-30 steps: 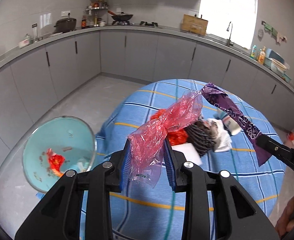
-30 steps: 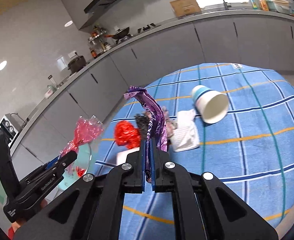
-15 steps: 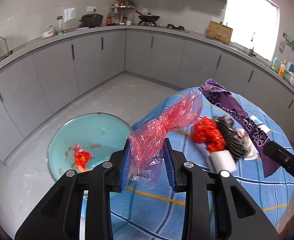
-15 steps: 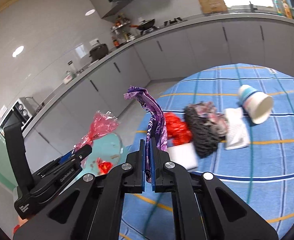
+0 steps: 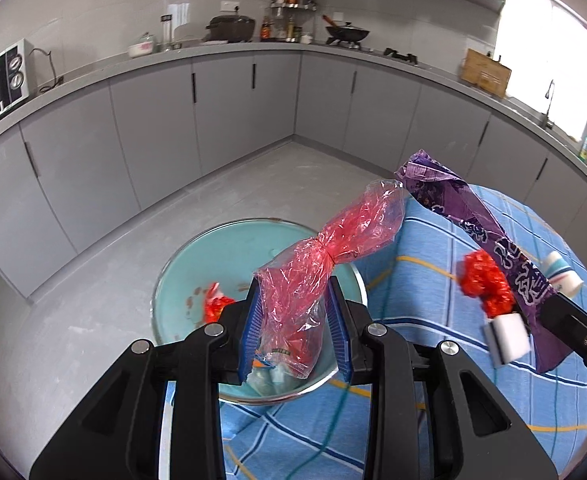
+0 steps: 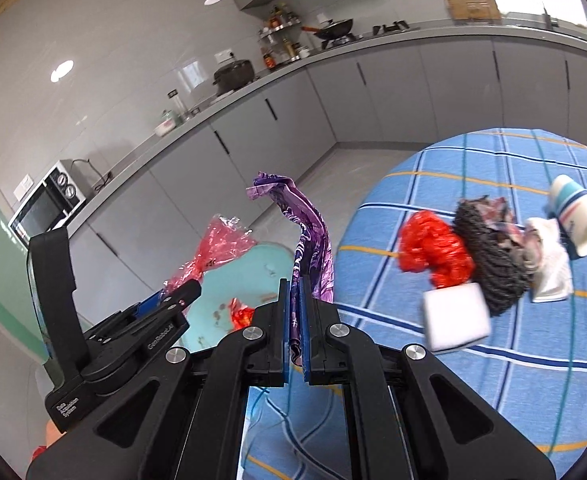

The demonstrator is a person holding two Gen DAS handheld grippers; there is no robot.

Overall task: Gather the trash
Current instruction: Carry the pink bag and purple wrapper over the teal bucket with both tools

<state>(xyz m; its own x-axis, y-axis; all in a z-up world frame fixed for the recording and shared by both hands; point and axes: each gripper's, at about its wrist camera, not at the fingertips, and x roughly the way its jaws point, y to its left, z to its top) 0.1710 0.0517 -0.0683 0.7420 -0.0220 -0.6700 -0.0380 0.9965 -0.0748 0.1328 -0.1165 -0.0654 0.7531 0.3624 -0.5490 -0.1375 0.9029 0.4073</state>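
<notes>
Your left claw (image 5: pixel 296 318) grips a crinkled, translucent red bag (image 5: pixel 325 256) between its ribbed blue pads (image 5: pixel 250 330). The bag is twisted at mid-length, and its long axis runs up and to the right, away from the claw; a clear lower end with printed lettering hangs below the pads. The claw points forward and down, directly above the bin (image 5: pixel 181 280), a round, pale turquoise container with a metal rim that stands on the grey floor beside the bench (image 5: pixel 433 360). A small red scrap (image 5: pixel 215 306) lies inside the bin.

Your right claw (image 6: pixel 294 332) is clamped almost flat on a glossy purple wrapper (image 6: pixel 307 240) with white print. The wrapper is a long creased strip; it rises from the pads and curls left at its frayed top. This claw also tilts downward, over the bench edge next to the bin.

On the bench's blue plaid cloth, the remaining items lie in a close cluster:
- a crumpled red plastic wad (image 6: pixel 433 252);
- a white foam block (image 6: pixel 455 316), just in front of the wad;
- a dark knitted bundle (image 6: pixel 489 248);
- a white folded tissue (image 6: pixel 549 276);
- a paper cup (image 6: pixel 577 214) on its side, mouth toward the lower right.
</notes>
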